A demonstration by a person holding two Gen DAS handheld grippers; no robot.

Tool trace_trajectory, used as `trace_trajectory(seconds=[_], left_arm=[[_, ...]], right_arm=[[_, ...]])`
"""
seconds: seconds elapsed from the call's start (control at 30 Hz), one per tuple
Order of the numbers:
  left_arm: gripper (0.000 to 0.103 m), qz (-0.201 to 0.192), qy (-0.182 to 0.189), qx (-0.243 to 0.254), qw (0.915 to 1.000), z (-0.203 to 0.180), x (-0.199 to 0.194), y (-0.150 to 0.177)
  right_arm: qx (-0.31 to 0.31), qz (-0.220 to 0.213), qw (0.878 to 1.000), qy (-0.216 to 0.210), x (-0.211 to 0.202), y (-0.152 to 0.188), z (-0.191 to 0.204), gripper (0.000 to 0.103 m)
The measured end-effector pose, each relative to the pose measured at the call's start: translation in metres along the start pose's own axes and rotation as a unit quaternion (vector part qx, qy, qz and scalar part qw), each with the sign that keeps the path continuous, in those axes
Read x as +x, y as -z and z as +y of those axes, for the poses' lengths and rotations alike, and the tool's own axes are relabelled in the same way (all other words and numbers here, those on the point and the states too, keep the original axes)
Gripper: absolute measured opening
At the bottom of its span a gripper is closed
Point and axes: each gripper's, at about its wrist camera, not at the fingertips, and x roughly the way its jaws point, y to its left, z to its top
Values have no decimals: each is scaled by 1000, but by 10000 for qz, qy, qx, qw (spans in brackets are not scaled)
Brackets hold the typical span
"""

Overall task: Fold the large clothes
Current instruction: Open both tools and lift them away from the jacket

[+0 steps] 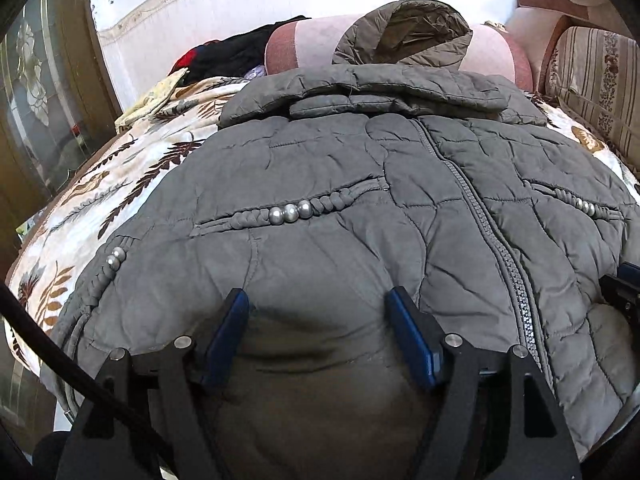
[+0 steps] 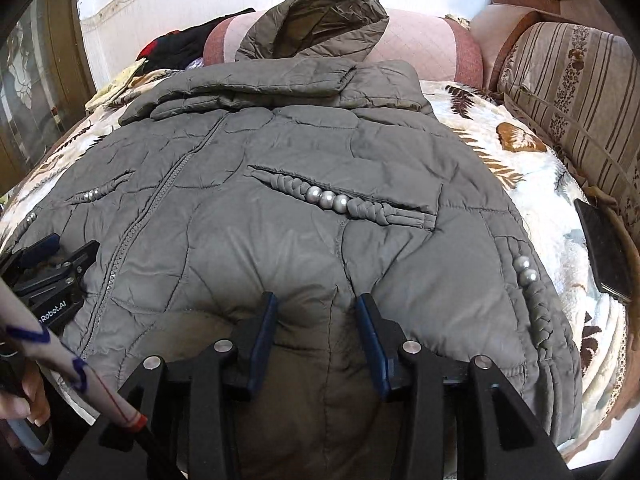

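A grey quilted jacket (image 1: 340,184) with a centre zip, pearl-trimmed pockets and a hood (image 1: 404,34) lies front up on a leaf-print bedspread; it also shows in the right wrist view (image 2: 304,152). Its sleeves are folded across the chest below the hood. My left gripper (image 1: 318,300) is open, its blue fingers (image 1: 230,332) pressed on the jacket's lower left half near the hem. My right gripper (image 2: 316,304) is open over the lower right half near the hem. The left gripper also shows at the left edge of the right wrist view (image 2: 52,264).
The bedspread (image 1: 100,200) covers the bed. A pink bolster (image 1: 304,40) lies behind the hood, with dark clothes (image 1: 232,52) at its left. A striped cushion (image 2: 572,92) lines the right side, and a dark phone (image 2: 604,248) lies beside it. A wooden door (image 1: 52,92) stands at left.
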Motion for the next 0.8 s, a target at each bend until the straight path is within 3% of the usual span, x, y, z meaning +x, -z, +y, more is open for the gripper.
trace_trajectory(seconds=[0.8], left_arm=[[72,164,41,-92,9998,3,-6,0]], right_arm=[[-3,4,9999,111,-3,-1,1,48]])
